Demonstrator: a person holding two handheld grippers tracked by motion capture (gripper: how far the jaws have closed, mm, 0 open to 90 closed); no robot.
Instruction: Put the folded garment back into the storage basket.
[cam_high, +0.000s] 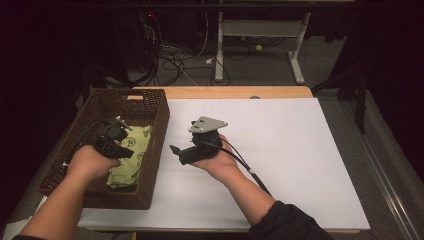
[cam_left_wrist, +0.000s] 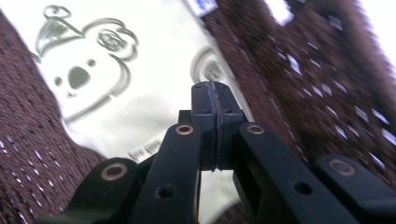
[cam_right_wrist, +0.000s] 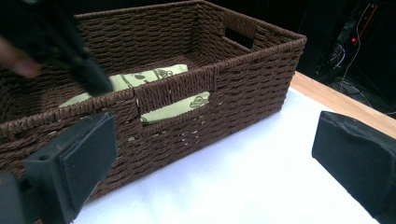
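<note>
So from the high view, the left tool (cam_high: 131, 151) hangs over the dark brown woven wicker basket (cam_high: 155, 145), right above the pale green folded cloth with a koala print (cam_high: 131, 162) lying inside it. The basket sits at the left edge of the desk covered in white paper (cam_high: 280, 150). The right tool (cam_high: 173, 149) is held just beside the basket's right wall, over the paper, jaws pointing at the basket.

The left gripper view is pretty clear: the left tool (cam_left_wrist: 215, 100) has its jaws pressed flat together with nothing between them, and the koala cloth (cam_left_wrist: 116, 79) lies just past the tips, basket weave on both sides.

In the right gripper view, the right tool (cam_right_wrist: 215, 154) has its jaws spread wide and holds nothing. The basket (cam_right_wrist: 243, 88) is straight ahead, the cloth (cam_right_wrist: 154, 77) peeking through the handle cutout, and the left tool (cam_right_wrist: 100, 81) is dipping in from the top left.
</note>
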